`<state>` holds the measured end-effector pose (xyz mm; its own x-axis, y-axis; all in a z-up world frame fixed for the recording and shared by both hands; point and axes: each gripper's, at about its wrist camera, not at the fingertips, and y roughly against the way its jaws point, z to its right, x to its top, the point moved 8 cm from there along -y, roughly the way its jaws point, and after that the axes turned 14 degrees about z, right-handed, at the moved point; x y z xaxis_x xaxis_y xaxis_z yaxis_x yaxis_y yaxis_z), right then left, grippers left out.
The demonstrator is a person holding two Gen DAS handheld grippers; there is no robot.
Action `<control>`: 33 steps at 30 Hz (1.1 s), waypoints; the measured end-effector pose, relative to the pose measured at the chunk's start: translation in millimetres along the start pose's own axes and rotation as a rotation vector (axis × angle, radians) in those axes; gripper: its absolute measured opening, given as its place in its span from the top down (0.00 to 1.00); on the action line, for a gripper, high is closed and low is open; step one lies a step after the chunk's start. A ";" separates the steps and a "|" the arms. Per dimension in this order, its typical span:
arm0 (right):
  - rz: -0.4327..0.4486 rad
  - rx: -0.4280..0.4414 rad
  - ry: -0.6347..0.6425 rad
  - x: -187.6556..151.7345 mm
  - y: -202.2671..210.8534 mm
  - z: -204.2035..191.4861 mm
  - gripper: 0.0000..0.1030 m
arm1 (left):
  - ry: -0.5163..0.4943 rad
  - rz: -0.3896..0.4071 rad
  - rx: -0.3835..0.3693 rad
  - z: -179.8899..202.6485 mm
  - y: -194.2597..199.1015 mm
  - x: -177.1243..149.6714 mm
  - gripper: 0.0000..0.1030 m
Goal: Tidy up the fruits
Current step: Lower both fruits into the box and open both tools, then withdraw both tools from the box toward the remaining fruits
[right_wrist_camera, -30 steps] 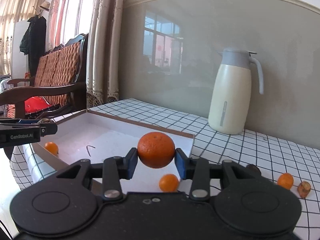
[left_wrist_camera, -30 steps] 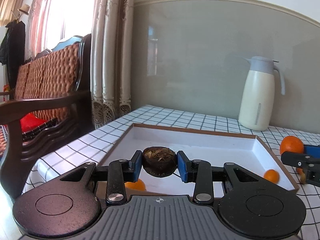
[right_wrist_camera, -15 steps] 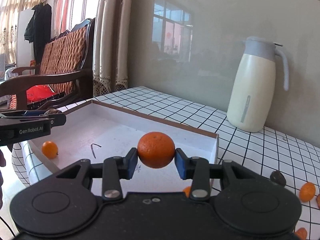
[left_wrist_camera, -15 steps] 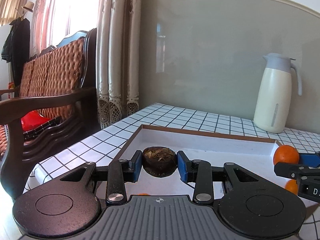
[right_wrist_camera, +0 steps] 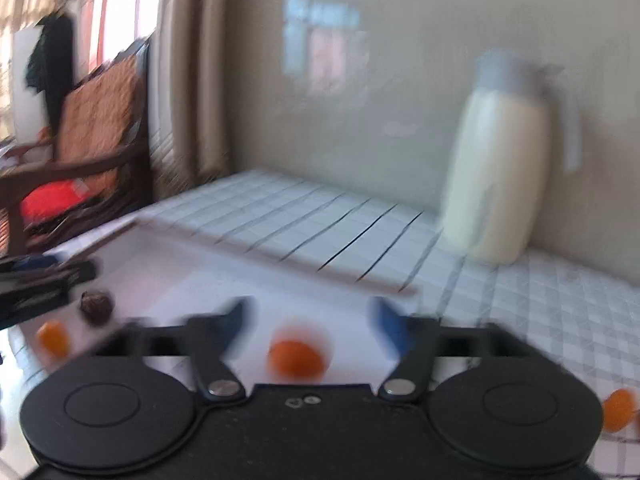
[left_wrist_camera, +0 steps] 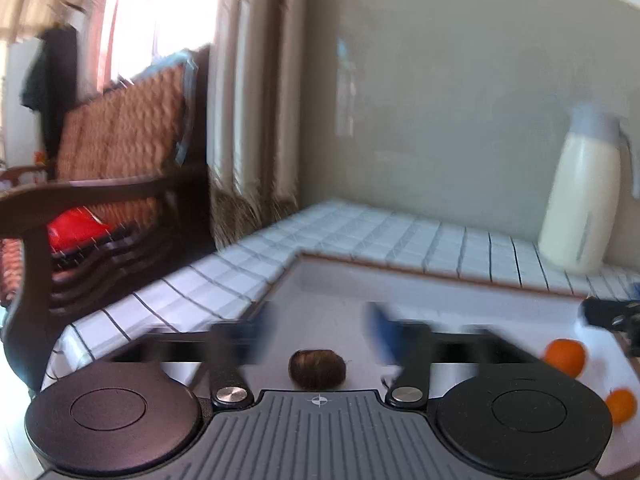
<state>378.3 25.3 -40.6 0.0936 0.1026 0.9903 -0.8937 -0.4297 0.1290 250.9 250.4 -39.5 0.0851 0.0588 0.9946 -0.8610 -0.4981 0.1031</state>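
My left gripper (left_wrist_camera: 320, 326) gapes wide, empty; the brown fruit (left_wrist_camera: 317, 369) lies in the tray (left_wrist_camera: 440, 284) just below it. My right gripper (right_wrist_camera: 310, 322) is equally spread, the orange (right_wrist_camera: 297, 358) loose underneath in the tray.

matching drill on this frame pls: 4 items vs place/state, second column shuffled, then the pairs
Items:
1. left gripper
2. brown fruit
3. jug
4. big orange

Place or state:
A. standing on the checked cloth by the wall
B. in the white tray, below the right gripper's open fingers
C. open, holding nothing
D. in the tray, below the left gripper's fingers

Pairs: 1-C, 2-D, 3-A, 4-B
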 end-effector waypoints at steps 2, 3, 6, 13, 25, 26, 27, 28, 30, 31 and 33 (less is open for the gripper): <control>0.021 -0.042 -0.024 1.7 1.9 14.3 0.06 | -0.009 0.111 0.059 -7.1 11.7 11.3 0.00; 0.012 -0.047 -0.059 -0.8 1.3 21.2 0.06 | -0.007 0.122 0.055 -7.7 13.1 13.0 0.00; -0.021 -0.045 -0.148 -13.4 -0.2 31.9 0.06 | -0.003 0.091 0.030 -5.2 9.3 7.9 0.00; -0.019 0.009 -0.114 -16.3 5.1 14.8 0.06 | -0.073 0.081 -0.024 13.3 9.8 3.4 0.00; 0.056 0.056 0.016 -2.1 37.0 -7.2 0.06 | -0.050 0.124 -0.018 7.4 40.8 16.2 0.00; 0.065 0.057 0.029 -0.7 41.6 -8.5 0.06 | -0.043 0.133 -0.020 8.1 45.9 17.9 0.00; 0.073 0.063 0.045 -1.0 48.9 -9.2 0.06 | -0.038 0.140 -0.021 8.7 49.2 19.4 0.00; 0.077 0.065 0.055 -1.6 54.4 -9.9 0.06 | -0.032 0.144 -0.022 8.9 52.1 20.4 0.00; 0.079 0.066 0.075 -2.7 66.8 -8.0 0.06 | -0.025 0.144 -0.033 12.6 57.5 21.9 0.00; 0.078 0.063 0.081 -3.4 71.9 -6.4 0.06 | -0.026 0.142 -0.040 15.4 61.5 22.1 0.00; 0.078 0.050 0.080 -3.8 83.2 -0.1 0.06 | -0.031 0.127 -0.062 20.6 69.5 20.4 0.00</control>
<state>303.6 -10.7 -33.6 -0.0125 0.1376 0.9904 -0.8739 -0.4829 0.0561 203.1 199.2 -11.8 -0.0117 -0.0283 0.9995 -0.8949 -0.4456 -0.0231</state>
